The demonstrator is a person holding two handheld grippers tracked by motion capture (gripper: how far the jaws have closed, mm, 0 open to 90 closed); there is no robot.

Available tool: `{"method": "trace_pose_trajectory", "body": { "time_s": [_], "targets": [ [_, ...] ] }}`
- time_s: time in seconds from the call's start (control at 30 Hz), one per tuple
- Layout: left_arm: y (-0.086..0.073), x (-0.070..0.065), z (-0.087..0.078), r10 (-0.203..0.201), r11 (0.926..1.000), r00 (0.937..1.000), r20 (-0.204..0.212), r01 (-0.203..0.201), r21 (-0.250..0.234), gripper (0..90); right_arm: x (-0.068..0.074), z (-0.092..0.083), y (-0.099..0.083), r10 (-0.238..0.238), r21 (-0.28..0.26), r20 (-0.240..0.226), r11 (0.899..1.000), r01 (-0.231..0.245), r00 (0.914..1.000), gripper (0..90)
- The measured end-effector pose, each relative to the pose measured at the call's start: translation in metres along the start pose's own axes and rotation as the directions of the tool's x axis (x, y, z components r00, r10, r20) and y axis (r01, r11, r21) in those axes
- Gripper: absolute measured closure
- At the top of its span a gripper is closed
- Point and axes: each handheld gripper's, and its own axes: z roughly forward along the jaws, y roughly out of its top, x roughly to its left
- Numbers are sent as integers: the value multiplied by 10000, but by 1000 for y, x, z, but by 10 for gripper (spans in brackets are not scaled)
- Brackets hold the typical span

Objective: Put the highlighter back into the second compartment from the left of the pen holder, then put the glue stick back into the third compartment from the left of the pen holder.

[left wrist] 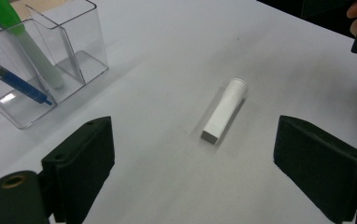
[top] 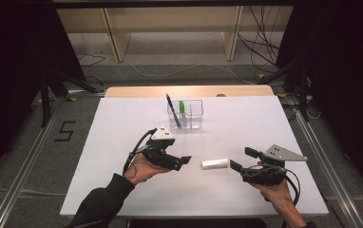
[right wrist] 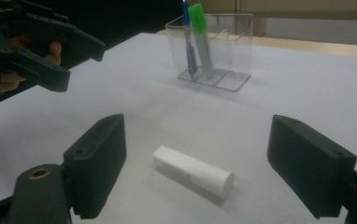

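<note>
A: Where is the white tube [top: 214, 163] found?

B: It is seen lying on its side on the white table [top: 122, 123], between the two grippers and touched by neither. In the right gripper view it lies between that gripper's jaws, nearer the left one, its round end turned toward the camera.

A: How are the grippers held?

B: The left gripper [top: 185, 159] is held with its jaws spread wide, pointed at the tube's squared end from just beside it. The right gripper [top: 240, 159] is likewise held wide apart, nothing clamped, close to the tube's other end.

A: What else is set on the table?

B: A clear divided holder [top: 186, 115] is placed farther back, well apart from the tube. A blue pen [top: 172, 109] and a green-capped marker [top: 182, 110] are stood in it, each leaning in its own compartment; the remaining compartment is seen bare
</note>
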Motion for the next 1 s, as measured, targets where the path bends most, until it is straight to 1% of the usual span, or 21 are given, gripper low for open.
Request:
{"method": "trace_pose_trajectory", "body": {
  "time_s": [0.03,0.07,0.2,0.23,0.33,0.47,0.5,0.6,0.63,0.67,0.73,0.83,1.0],
  "targets": [
    [1,0,2,-11,10000,10000,-25,11,6,120,0,0,0,8,-14,-11,10000,-8,10000,206],
    [1,0,3,80,9999,10000,-37,-79,91,120,0,-1,-1,46,7,-1,10000,-46,10000,206],
    [4,-1,7,59,9997,10000,37,-60,237,121,1,-2,-3,44,17,-1,10000,-44,10000,206],
    [5,0,7,166,9995,9999,23,-166,280,121,1,-2,-3,-1,-3,15,10000,1,10000,206],
    [5,-1,9,141,9995,9999,72,-143,271,123,2,-3,-3,-33,-15,41,10000,33,10000,206],
    [8,-2,12,180,9990,9998,123,-185,399,125,1,-5,-4,44,-44,76,10000,-44,10000,206],
    [9,-2,14,171,9990,9998,134,-176,423,125,1,-5,-4,44,-44,76,10000,-44,10000,206],
    [13,-4,19,334,9977,9993,196,-345,576,126,1,-7,-6,50,5,63,10000,-50,10000,206],
    [13,-6,21,276,9982,9994,208,-287,535,126,1,-7,-6,82,-12,64,10000,-82,9999,206],
    [14,-6,21,372,9973,9991,212,-384,622,126,1,-8,-6,67,-8,69,10000,-67,10000,206],
    [15,-6,23,401,9972,9989,231,-414,622,126,1,-8,-7,55,-7,90,10000,-55,9999,206],
    [17,-7,27,338,9972,9992,235,-352,653,128,1,-8,-7,66,2,93,10000,-66,9999,206],
    [22,-10,34,502,9955,9982,325,-527,788,131,1,-8,-7,-5,49,94,10000,4,10000,205]
  ]
}}
